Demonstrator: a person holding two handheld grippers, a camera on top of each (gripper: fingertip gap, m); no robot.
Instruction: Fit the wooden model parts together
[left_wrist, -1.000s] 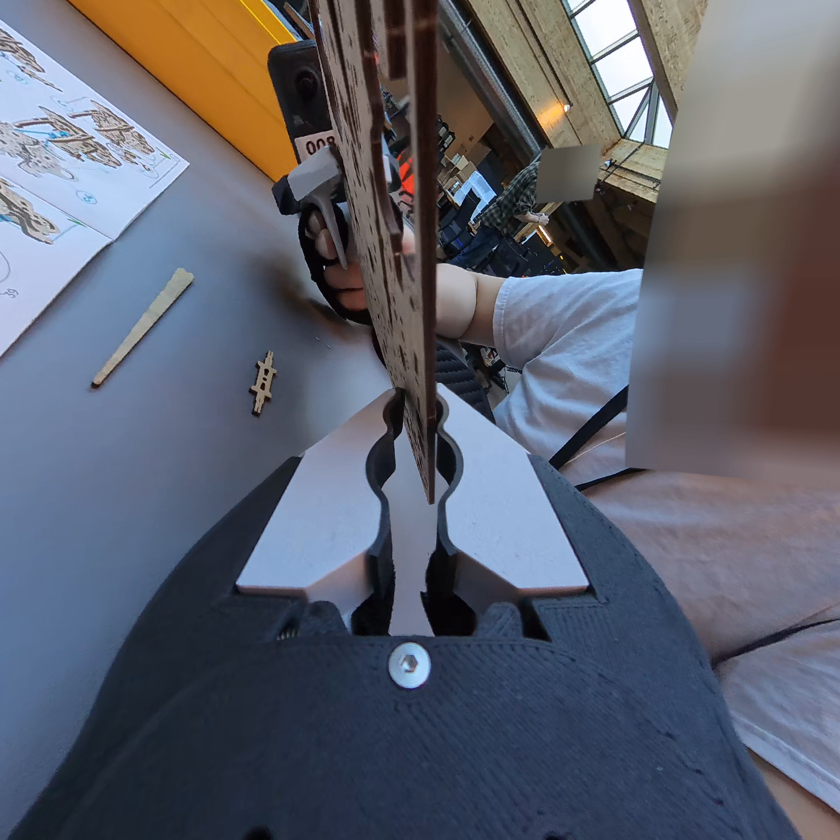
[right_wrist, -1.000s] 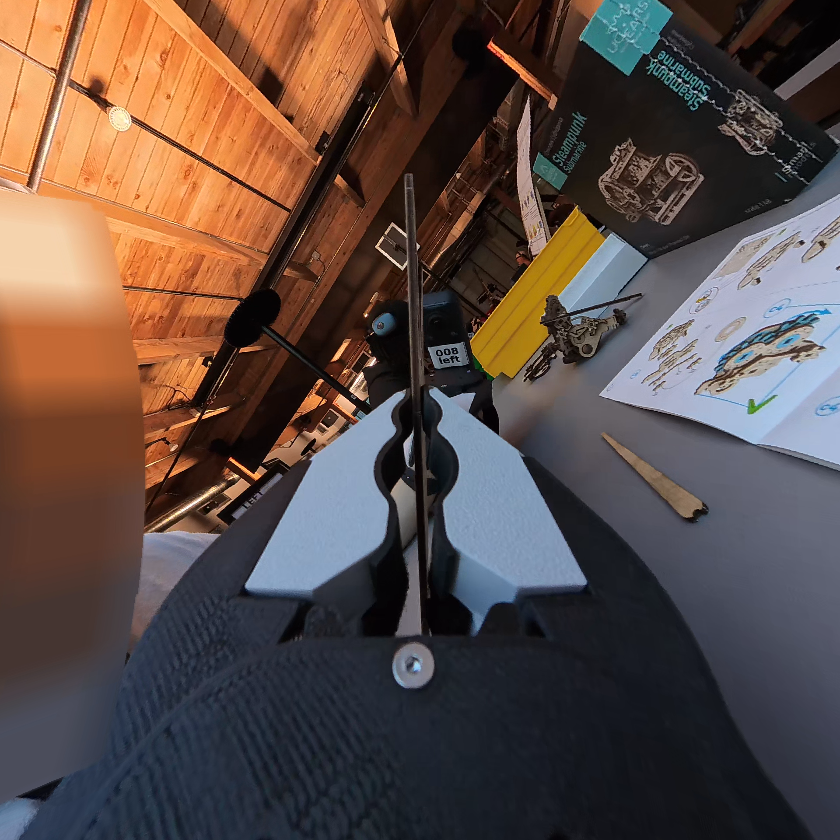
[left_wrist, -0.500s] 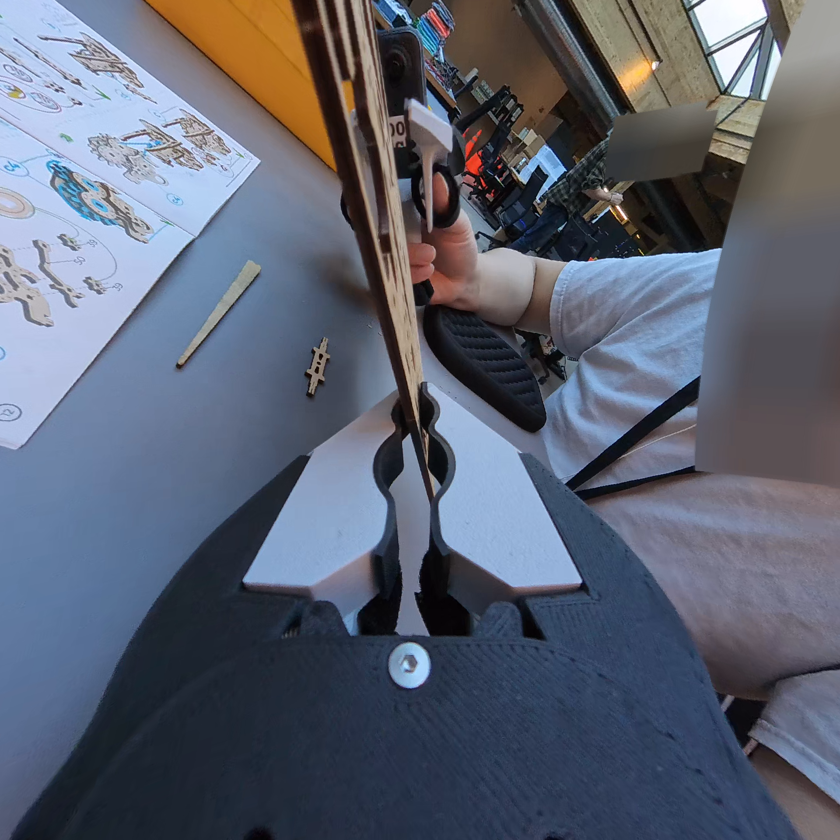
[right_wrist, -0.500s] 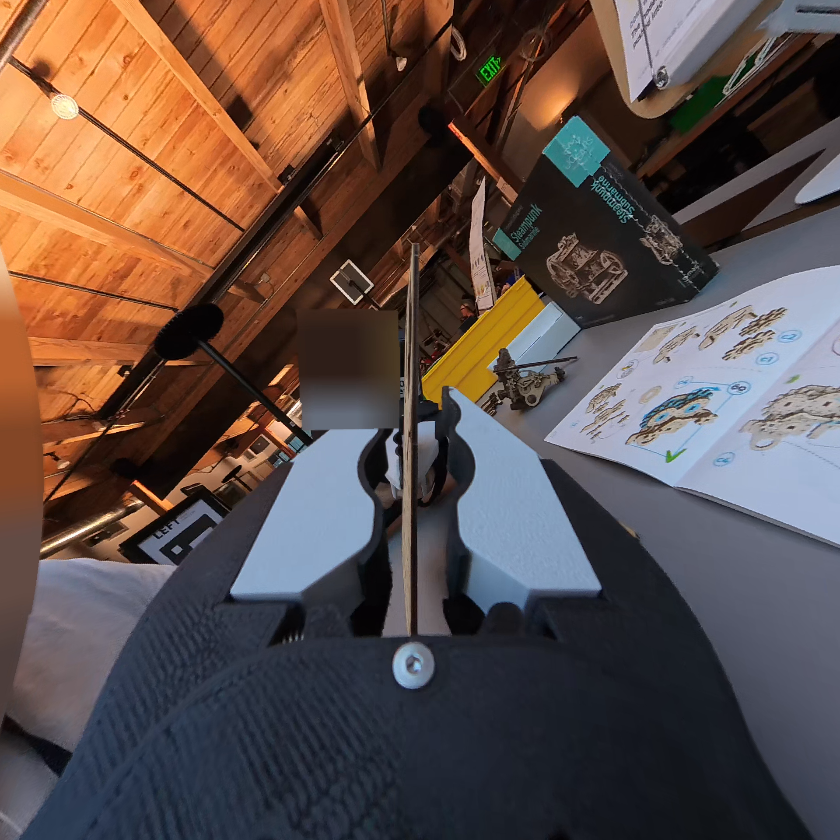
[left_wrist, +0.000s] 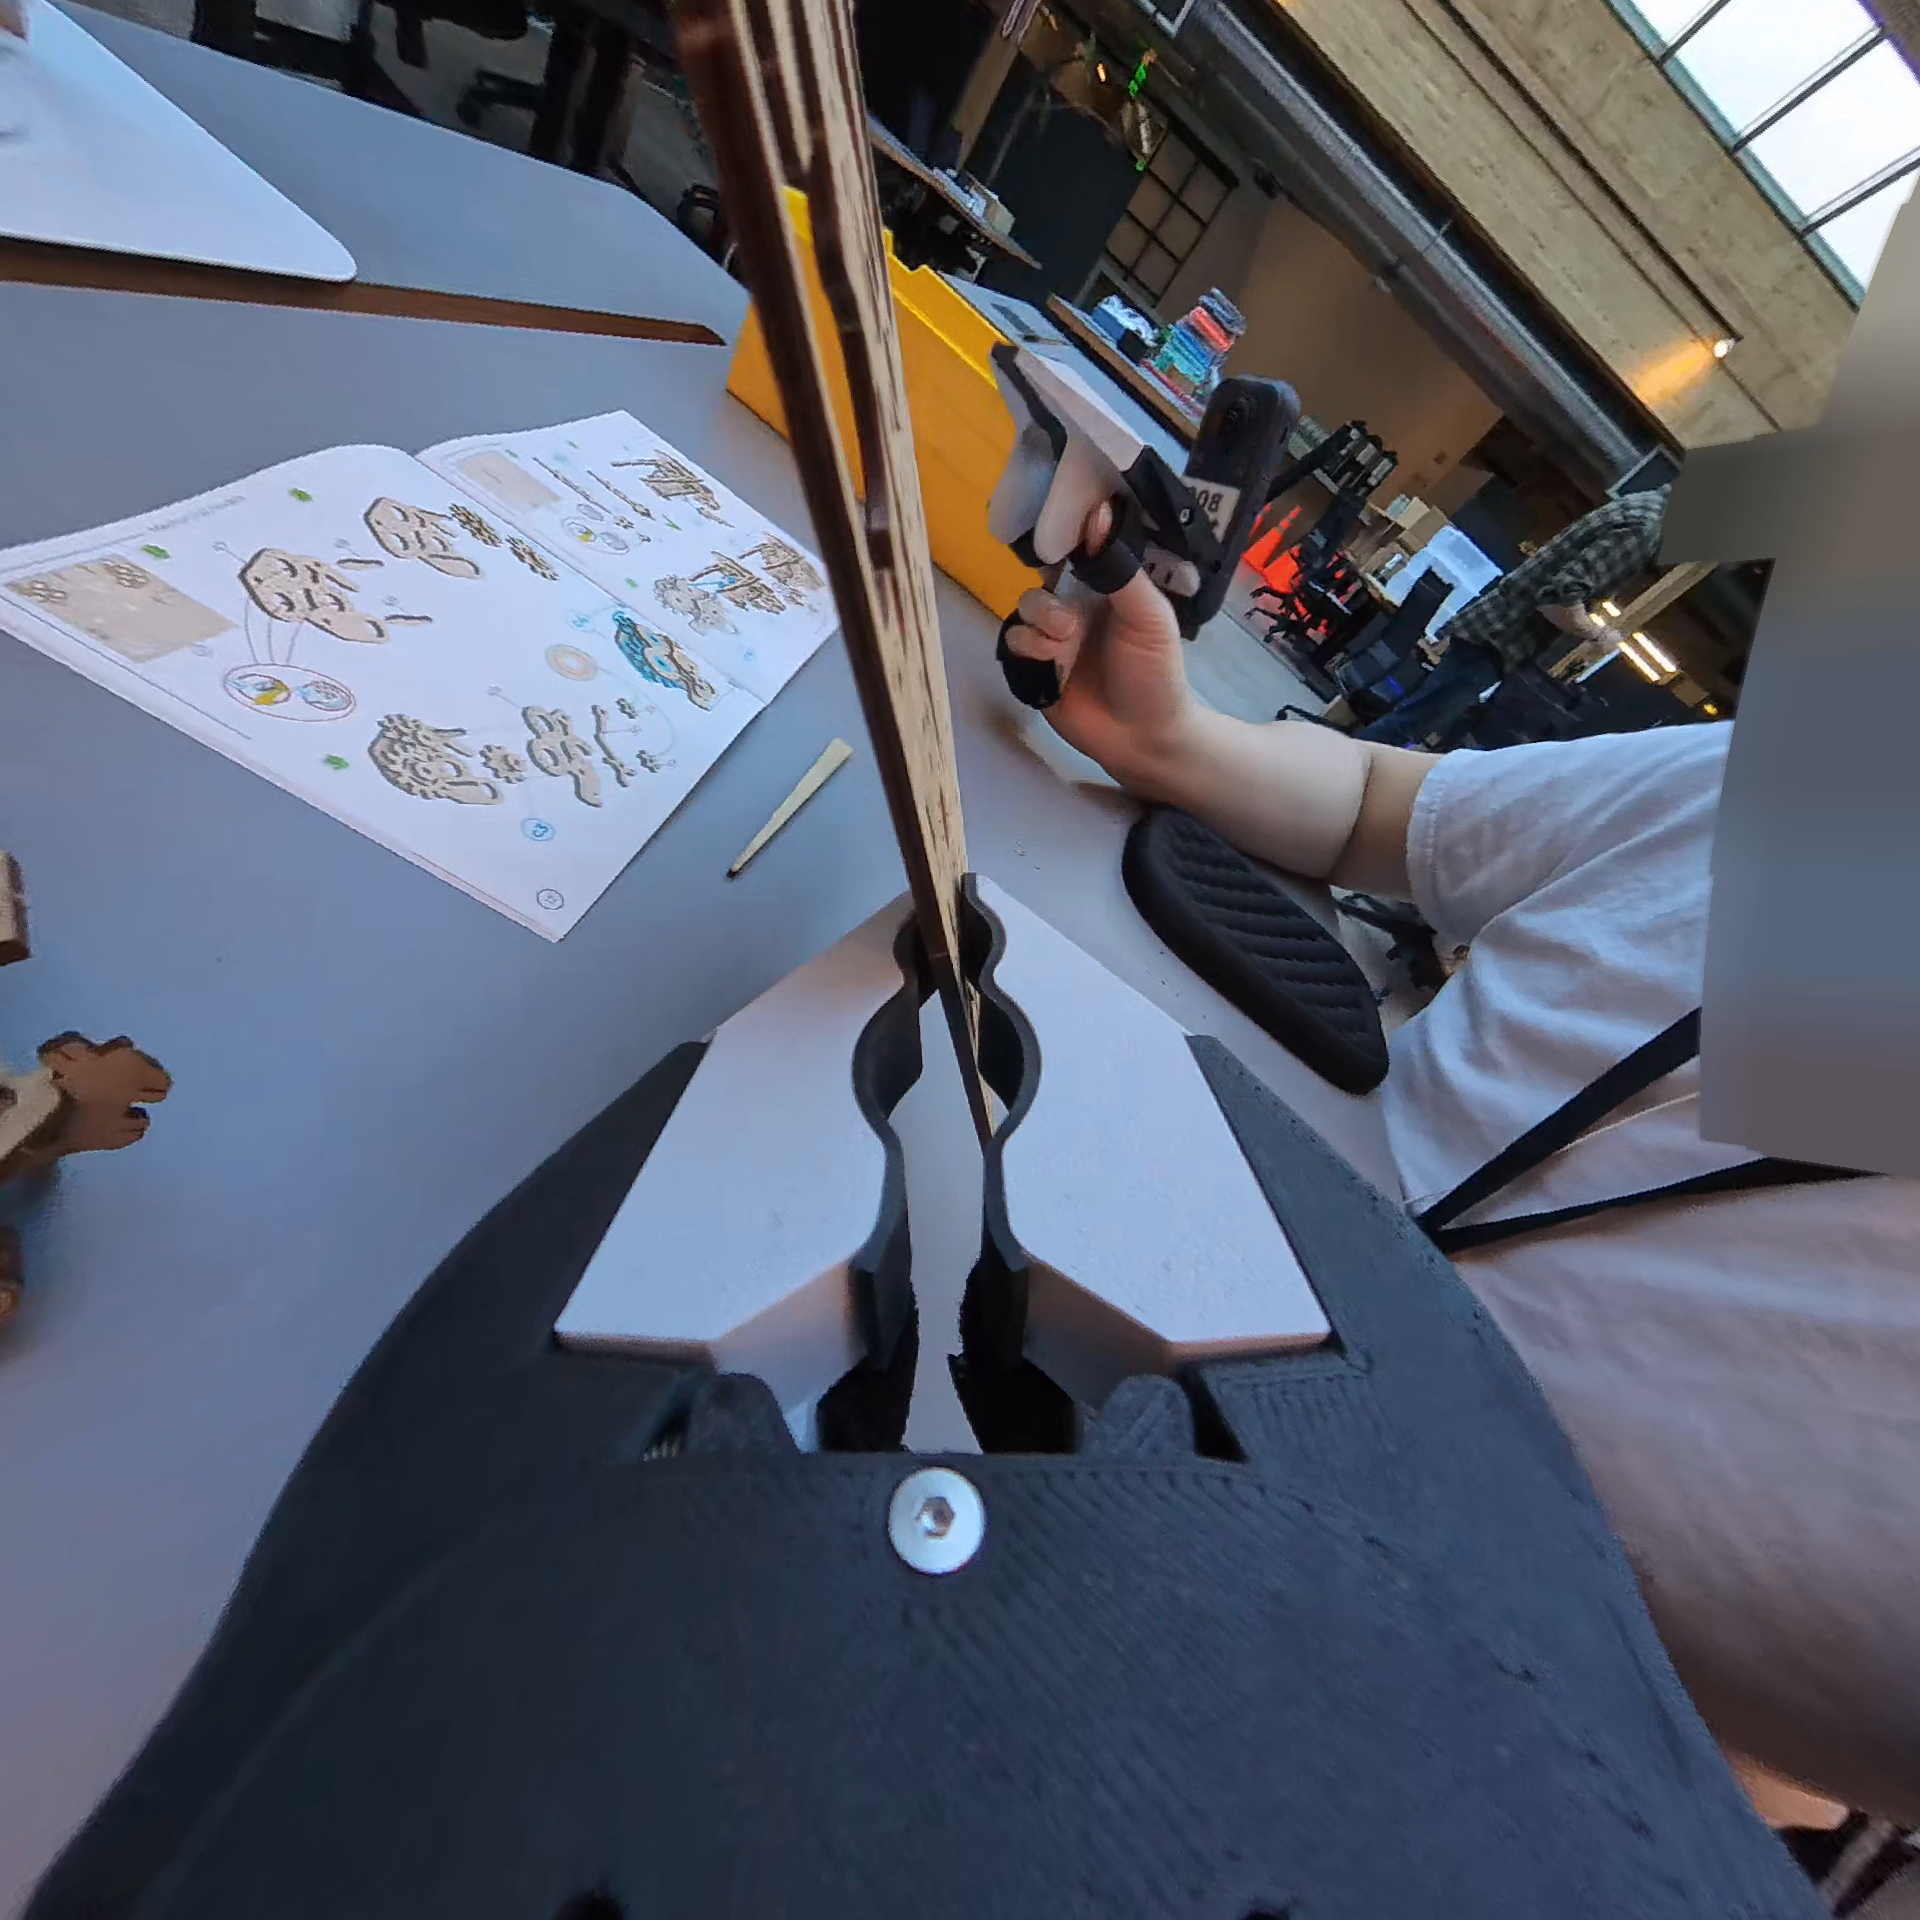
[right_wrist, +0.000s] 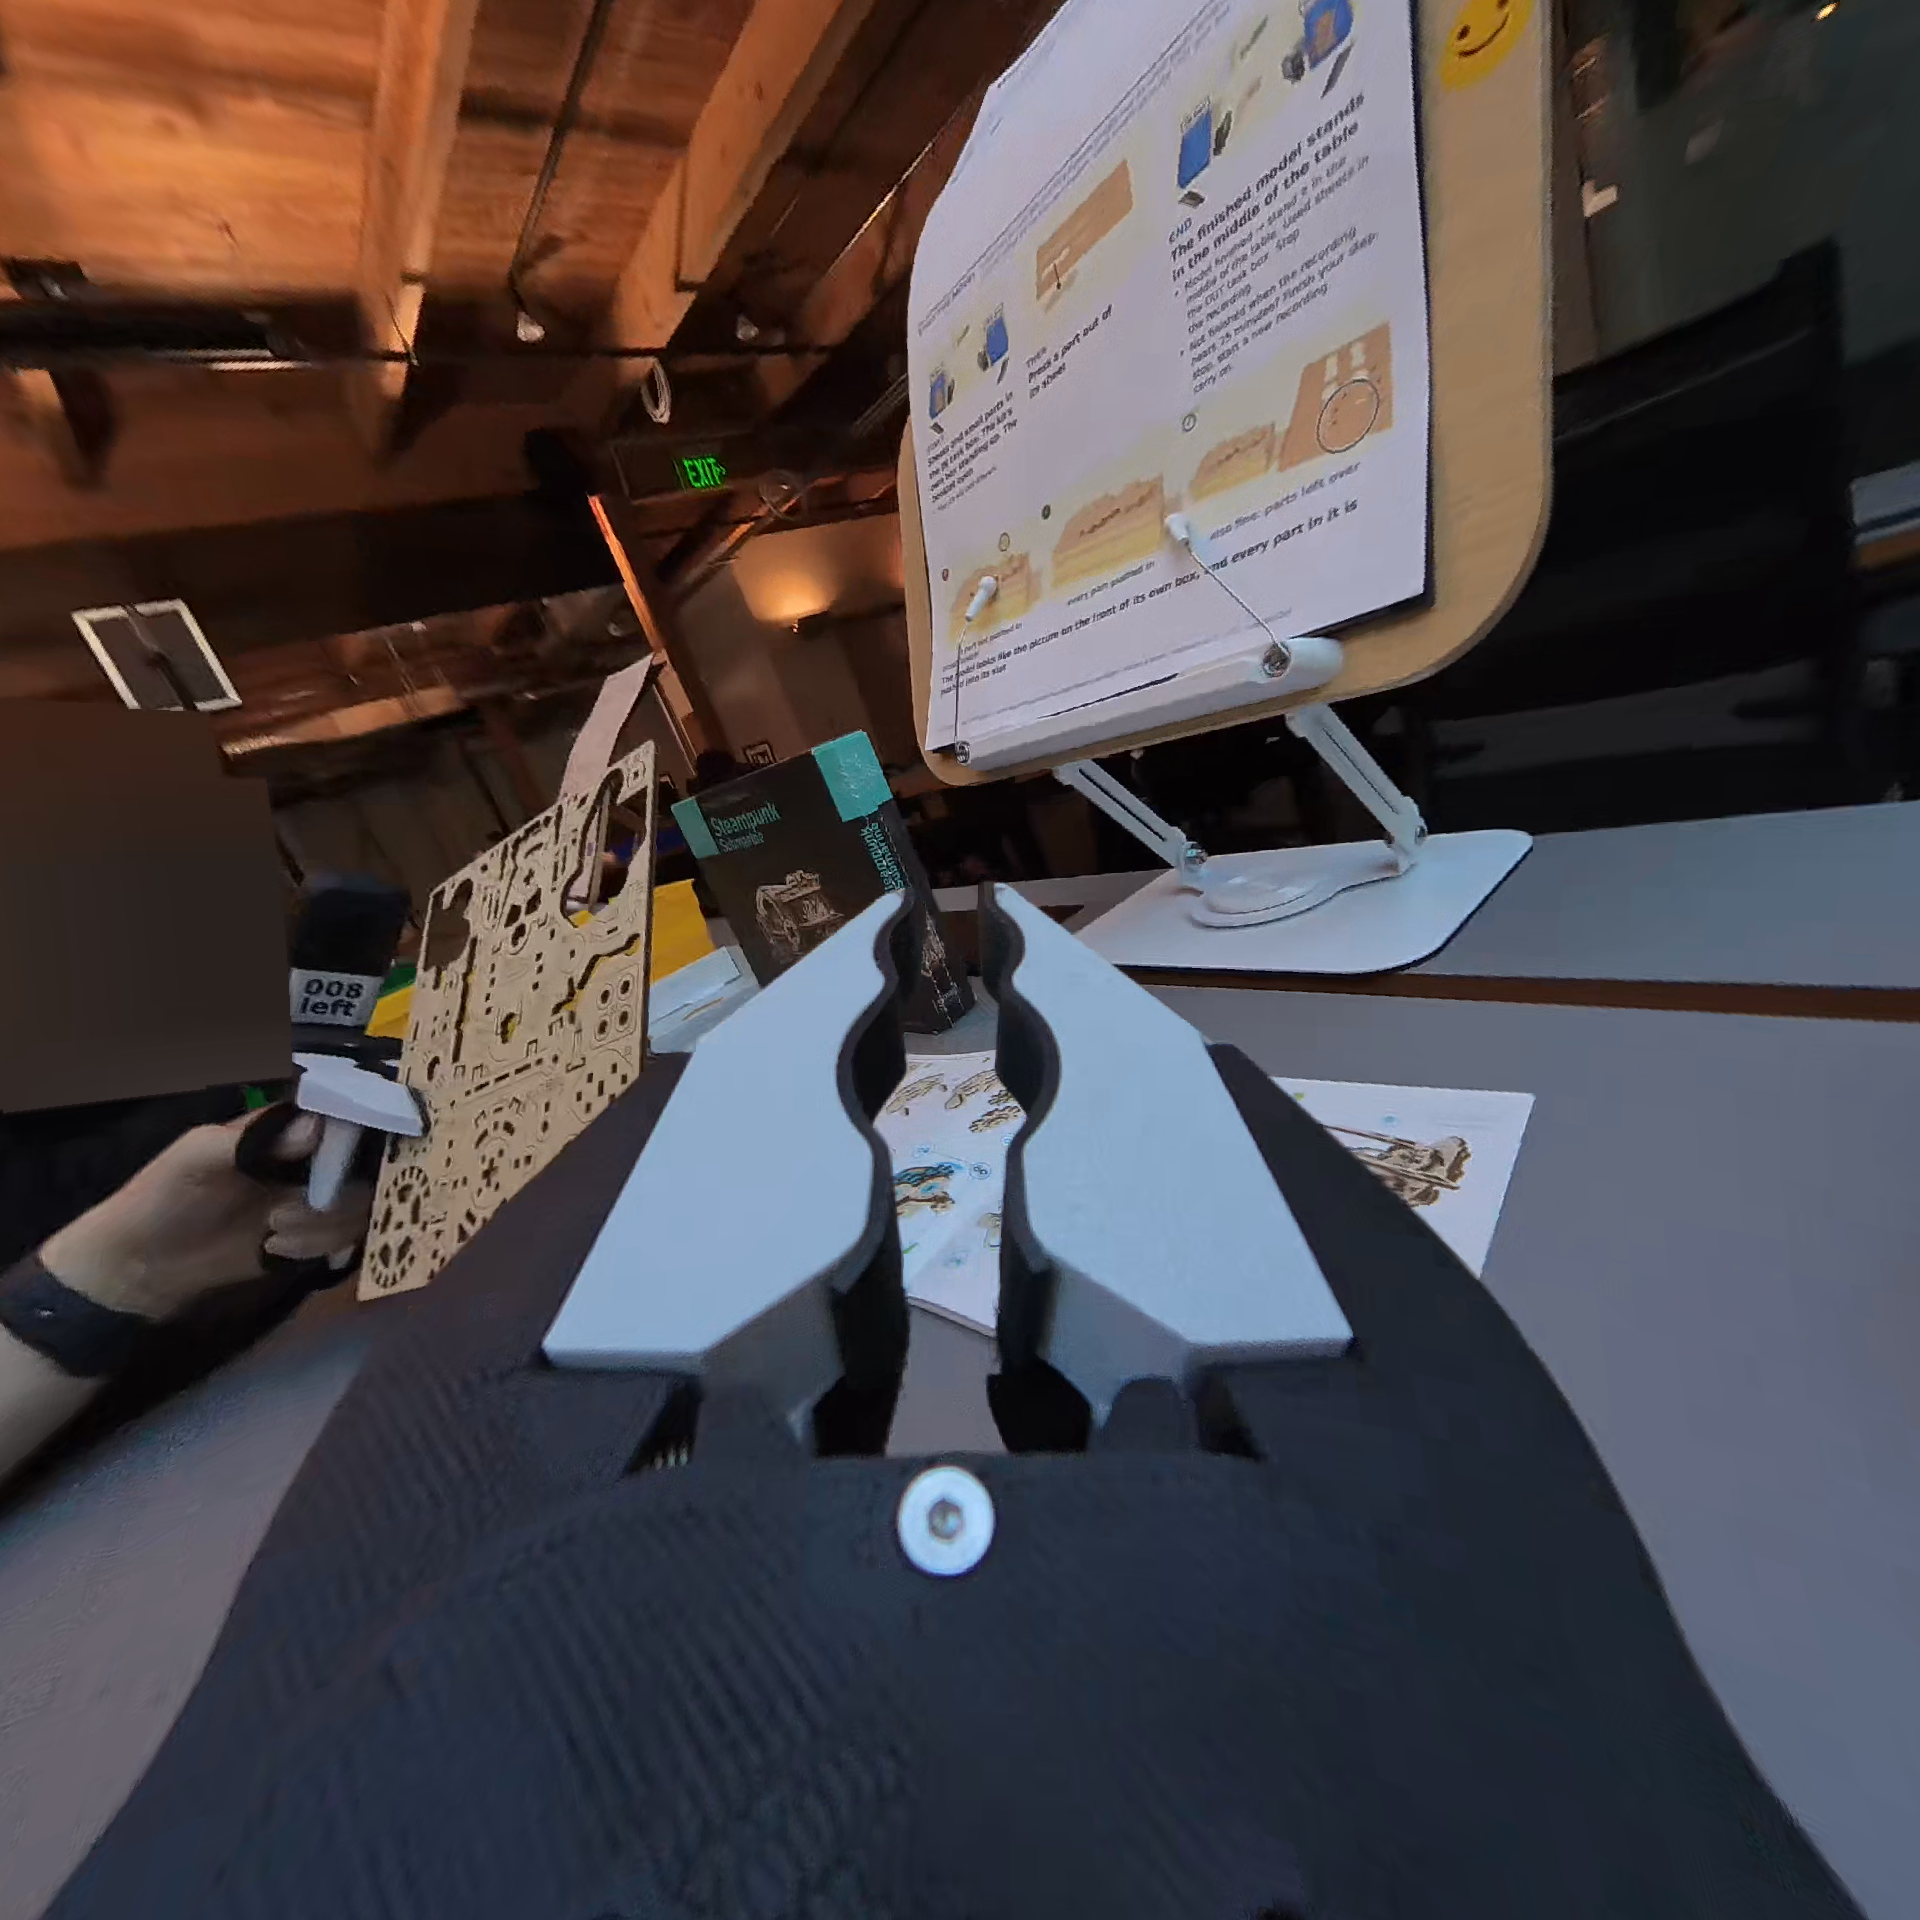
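Note:
My left gripper (left_wrist: 945, 916) is shut on the lower edge of a thin laser-cut wooden parts sheet (left_wrist: 831, 436), which I see edge-on, standing upright above the grey table (left_wrist: 312, 1091). In the right wrist view the same sheet (right_wrist: 520, 1039) shows its flat face, held by the left gripper (right_wrist: 348, 1112) at the left. My right gripper (right_wrist: 948, 912) is open and empty, apart from the sheet; it also shows in the left wrist view (left_wrist: 1039, 488), held up in a hand beyond the sheet. A partly built wooden model (left_wrist: 73, 1101) sits at the left edge.
An open instruction booklet (left_wrist: 416, 644) lies on the table, with a thin wooden wedge (left_wrist: 792, 808) beside it. A yellow bin (left_wrist: 935, 416), a black kit box (right_wrist: 821, 873) and a document stand (right_wrist: 1195, 364) are at the back. A black ribbed pad (left_wrist: 1252, 966) lies by the person's forearm. The left gripper's tips are roughly 25 cm from the right gripper's.
My right gripper opened, let go of the sheet and moved off to the right. My left gripper keeps the sheet and has swung it toward the booklet.

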